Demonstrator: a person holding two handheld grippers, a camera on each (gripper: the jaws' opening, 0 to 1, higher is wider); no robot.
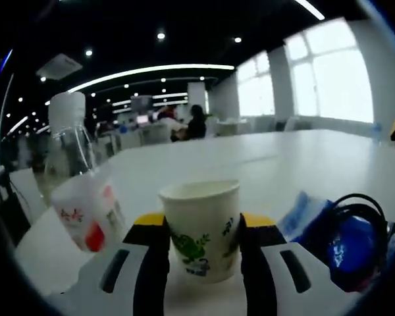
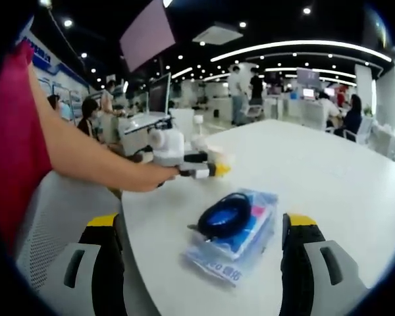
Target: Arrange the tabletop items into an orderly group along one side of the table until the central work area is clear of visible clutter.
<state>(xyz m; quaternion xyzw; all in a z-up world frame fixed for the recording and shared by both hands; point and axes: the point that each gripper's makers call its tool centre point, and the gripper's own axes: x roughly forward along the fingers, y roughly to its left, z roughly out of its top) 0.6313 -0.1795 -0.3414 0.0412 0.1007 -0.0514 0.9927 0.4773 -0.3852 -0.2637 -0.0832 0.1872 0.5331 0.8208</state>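
A white paper cup [image 1: 201,230] with a green print stands on the white table [image 1: 283,158] between the jaws of my left gripper [image 1: 203,253], which press on both its sides. A hand holds that same left gripper [image 2: 218,168] out over the table's near-left part in the right gripper view. A clear bag holding a blue pack and a coiled black cable [image 2: 232,232] lies on the table between and just ahead of my right gripper [image 2: 201,263], whose jaws stand wide open and clear of it. The same bag [image 1: 345,240] lies right of the cup.
A small clear packet with red print [image 1: 87,212] leans left of the cup. Behind it stands a clear bottle with a white label [image 1: 67,135]. The table edge [image 2: 128,217] runs close on the left, with a grey chair [image 2: 49,217] and a person's arm [image 2: 85,158] beside it.
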